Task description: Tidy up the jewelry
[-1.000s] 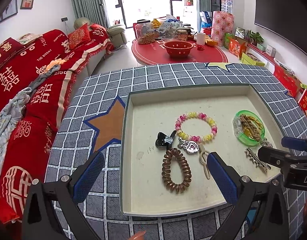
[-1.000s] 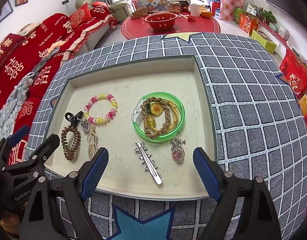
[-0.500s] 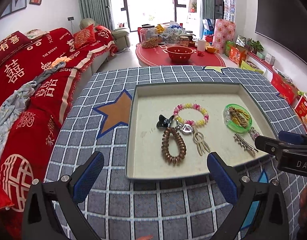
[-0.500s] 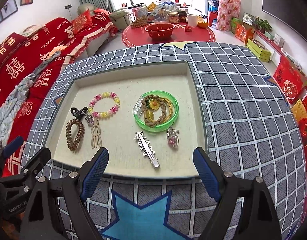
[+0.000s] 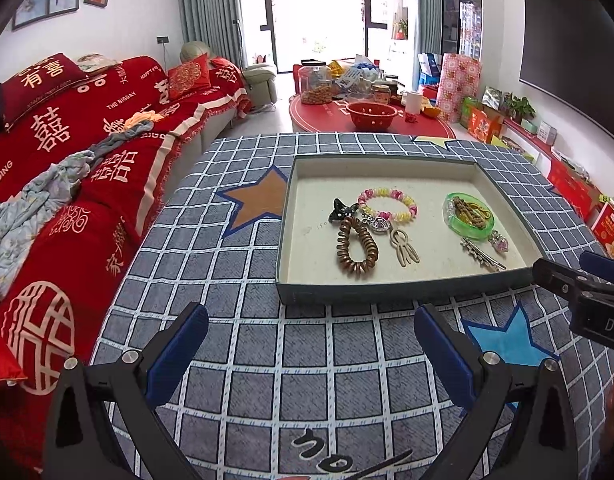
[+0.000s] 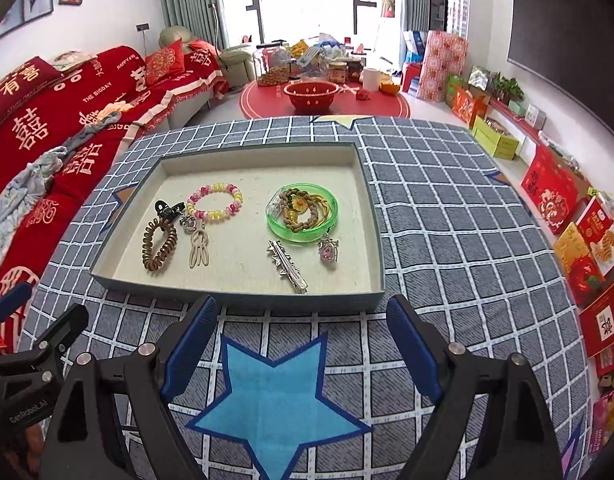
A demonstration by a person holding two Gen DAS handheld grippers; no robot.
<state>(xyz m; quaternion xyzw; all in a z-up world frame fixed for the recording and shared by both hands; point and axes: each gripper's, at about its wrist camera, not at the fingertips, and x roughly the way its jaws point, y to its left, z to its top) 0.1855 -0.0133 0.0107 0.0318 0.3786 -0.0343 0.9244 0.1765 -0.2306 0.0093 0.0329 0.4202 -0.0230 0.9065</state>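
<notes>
A shallow grey-rimmed tray (image 5: 403, 289) (image 6: 235, 298) lies on the checked tablecloth. In it are a pink-and-yellow bead bracelet (image 5: 388, 203) (image 6: 214, 202), a brown spiral hair tie (image 5: 357, 247) (image 6: 159, 245), a black claw clip (image 5: 341, 209) (image 6: 168, 208), a beige hair clip (image 6: 198, 249), a green bangle (image 5: 469, 217) (image 6: 303, 213) with a braided cord inside, a silver hair clip (image 6: 288, 266) and a pink heart pendant (image 6: 328, 250). My left gripper (image 5: 311, 344) and my right gripper (image 6: 301, 344) both hover open and empty over the cloth in front of the tray.
A red sofa (image 5: 67, 152) runs along the left of the table. Beyond the table stands a round red table (image 6: 327, 100) with a red bowl and jars. Red boxes (image 6: 579, 240) line the floor on the right. A blue star patch (image 6: 275, 404) lies under my right gripper.
Both grippers have drawn back from above the tray toward the table's near side, so the tray now sits farther off in both views. Nothing in the tray has moved.
</notes>
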